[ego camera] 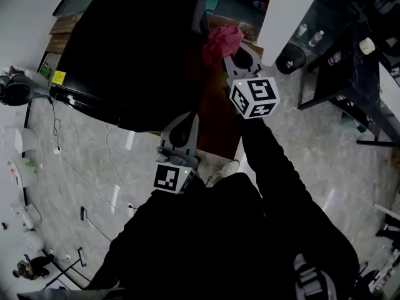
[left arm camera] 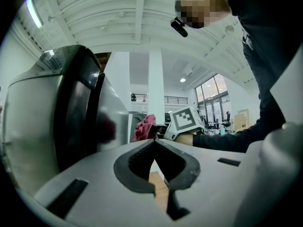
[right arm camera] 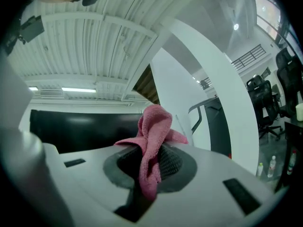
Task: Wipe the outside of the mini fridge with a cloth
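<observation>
The black mini fridge (ego camera: 134, 49) fills the upper left of the head view, seen from above. A pink cloth (ego camera: 222, 41) is bunched at its right side, pinched by my right gripper (ego camera: 236, 56), which is shut on it. In the right gripper view the cloth (right arm camera: 152, 141) hangs from between the closed jaws, with the fridge's dark side (right arm camera: 80, 129) behind. My left gripper (ego camera: 182, 129) hangs near the fridge's front corner, shut, holding nothing. In the left gripper view the fridge's side (left arm camera: 71, 112) stands at left and the cloth (left arm camera: 144, 126) shows farther off.
The fridge stands on a brown wooden stand (ego camera: 219, 124). Cables (ego camera: 75, 167) trail over the grey marble floor at left. A white pillar (ego camera: 284, 11) rises at the right, with a black bin (ego camera: 290, 58) and a dark desk frame (ego camera: 350, 74) beyond it.
</observation>
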Tool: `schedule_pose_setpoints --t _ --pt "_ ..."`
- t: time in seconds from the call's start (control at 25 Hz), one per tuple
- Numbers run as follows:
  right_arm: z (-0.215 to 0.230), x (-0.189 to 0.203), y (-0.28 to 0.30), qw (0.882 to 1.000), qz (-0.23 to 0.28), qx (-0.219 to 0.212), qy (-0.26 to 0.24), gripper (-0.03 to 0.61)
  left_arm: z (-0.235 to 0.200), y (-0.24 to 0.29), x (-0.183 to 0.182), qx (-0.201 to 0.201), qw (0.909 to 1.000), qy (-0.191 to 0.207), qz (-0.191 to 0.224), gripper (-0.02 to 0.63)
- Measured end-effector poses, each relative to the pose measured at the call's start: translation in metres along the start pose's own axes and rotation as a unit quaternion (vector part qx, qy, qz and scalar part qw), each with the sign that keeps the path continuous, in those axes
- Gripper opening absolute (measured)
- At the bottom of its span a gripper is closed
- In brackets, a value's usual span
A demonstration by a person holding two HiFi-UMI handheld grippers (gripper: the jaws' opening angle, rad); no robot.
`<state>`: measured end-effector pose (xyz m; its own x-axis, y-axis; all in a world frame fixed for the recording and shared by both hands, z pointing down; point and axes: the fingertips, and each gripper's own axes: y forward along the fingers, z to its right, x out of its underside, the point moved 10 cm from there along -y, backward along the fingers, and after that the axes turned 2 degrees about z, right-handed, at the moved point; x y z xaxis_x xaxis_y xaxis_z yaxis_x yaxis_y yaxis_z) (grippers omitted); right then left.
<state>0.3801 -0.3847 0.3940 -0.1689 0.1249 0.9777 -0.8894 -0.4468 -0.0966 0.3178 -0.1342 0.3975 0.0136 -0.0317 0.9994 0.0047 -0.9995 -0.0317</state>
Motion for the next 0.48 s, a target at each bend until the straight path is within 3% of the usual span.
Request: schedule_pose_setpoints --t 0.16,0.28,0.48 --pt "-0.04 0.049 -0.054 0.999 -0.038 -0.015 0.023 0.057 -0.009 -0.027 0.026 0.023 0.9997 -0.009 -0.005 0.005" --pt "-0.068 0.113 -0.089 0.993 -0.095 -0.013 0.062 0.057 -0.012 -0.041 0.058 0.026 0.9968 -0.017 -0.074 0.005" --pt "-0.114 0.189 -0.11 0.985 -0.147 -0.047 0.083 0.057 -0.03 -0.059 0.104 0.035 0.9925 -0.02 -0.116 0.005"
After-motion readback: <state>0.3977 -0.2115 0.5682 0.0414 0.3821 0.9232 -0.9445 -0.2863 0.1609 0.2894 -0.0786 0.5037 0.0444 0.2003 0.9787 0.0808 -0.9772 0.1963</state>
